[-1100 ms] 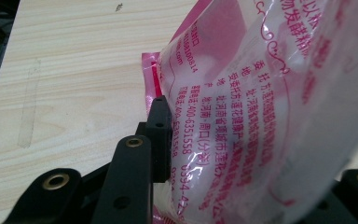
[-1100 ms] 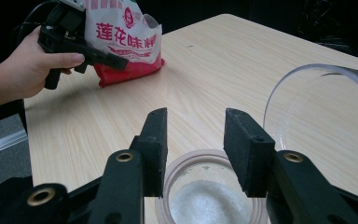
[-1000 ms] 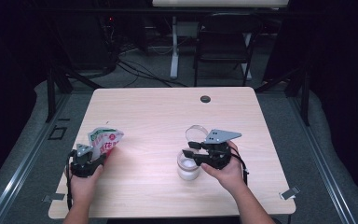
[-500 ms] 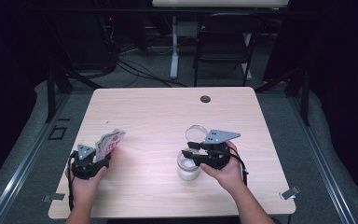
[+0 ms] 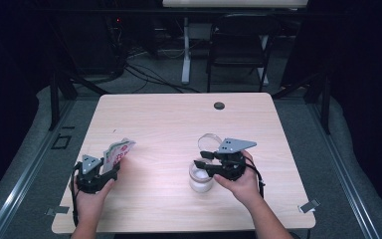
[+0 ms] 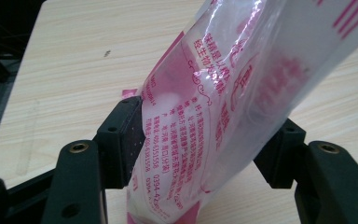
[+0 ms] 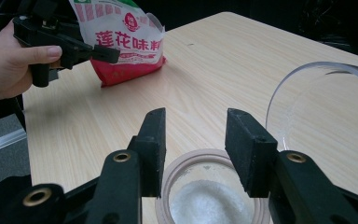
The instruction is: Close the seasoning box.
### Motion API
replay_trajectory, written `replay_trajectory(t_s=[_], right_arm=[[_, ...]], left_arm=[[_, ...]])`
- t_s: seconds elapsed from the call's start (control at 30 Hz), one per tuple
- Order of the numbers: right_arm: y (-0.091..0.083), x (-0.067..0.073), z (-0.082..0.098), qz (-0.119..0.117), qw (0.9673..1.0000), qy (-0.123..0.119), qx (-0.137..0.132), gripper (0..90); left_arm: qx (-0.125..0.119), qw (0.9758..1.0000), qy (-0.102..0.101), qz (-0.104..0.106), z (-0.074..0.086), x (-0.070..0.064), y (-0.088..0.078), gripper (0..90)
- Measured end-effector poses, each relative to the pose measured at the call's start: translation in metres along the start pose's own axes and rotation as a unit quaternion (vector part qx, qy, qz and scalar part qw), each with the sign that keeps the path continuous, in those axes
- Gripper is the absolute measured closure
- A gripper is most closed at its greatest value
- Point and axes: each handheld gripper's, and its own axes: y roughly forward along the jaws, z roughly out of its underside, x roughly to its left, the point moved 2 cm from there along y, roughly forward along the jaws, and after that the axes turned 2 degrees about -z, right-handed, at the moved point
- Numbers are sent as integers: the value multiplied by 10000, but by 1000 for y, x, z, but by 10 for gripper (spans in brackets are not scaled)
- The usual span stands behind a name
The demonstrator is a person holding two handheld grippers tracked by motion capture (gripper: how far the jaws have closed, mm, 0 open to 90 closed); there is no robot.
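Note:
My left gripper (image 5: 108,168) is near the table's front left, shut on the lower part of a pink-and-white plastic bag (image 5: 118,151) that stands up from its jaws. In the left gripper view the bag (image 6: 214,116) is pinched between both pads. My right gripper (image 5: 202,165) hovers just over an open jar (image 5: 200,179) at front centre. In the right gripper view its jaws stand apart with nothing between them, above the jar's rim (image 7: 186,161) and the white powder (image 7: 209,200) inside. That view also has the bag (image 7: 121,37) farther off.
A clear glass lid (image 5: 210,142) lies just behind the jar, and it appears at the right of the right gripper view (image 7: 326,107). A small black disc (image 5: 219,105) sits near the table's far edge. A chair and cables stand beyond the wooden table (image 5: 169,124).
The left gripper has shifted slightly right and turned, so the bag now stands narrower and more edge-on. The right gripper and jar have not moved.

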Motion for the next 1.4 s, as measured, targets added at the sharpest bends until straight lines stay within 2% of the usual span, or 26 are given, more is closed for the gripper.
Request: replay_trajectory(t_s=[0.13, 0.57, 0.67, 0.97, 1.2, 1.4], right_arm=[[0, 0, 0, 0, 10000, -3, -1, 581], [-1, -1, 0, 18, 10000, -8, -28, 578], [-2, -1, 0, 15, 10000, 6, -33, 577], [-2, -1, 0, 15, 10000, 9, -42, 575], [-3, -2, 0, 32, 10000, 11, -60, 572], [-5, -3, 0, 68, 10000, 23, -44, 580]], left_arm=[[-16, 9999, -43, 130, 0, -2, -2, 401], [-118, 9993, -13, 359, -7, -9, -15, 400], [-88, 9990, 54, 441, -8, -13, -16, 399], [-85, 9981, 386, 470, -14, -29, -19, 399], [-23, 9964, 592, 611, -16, -46, -16, 400], [63, 9939, 804, 756, -14, -61, -13, 400]])
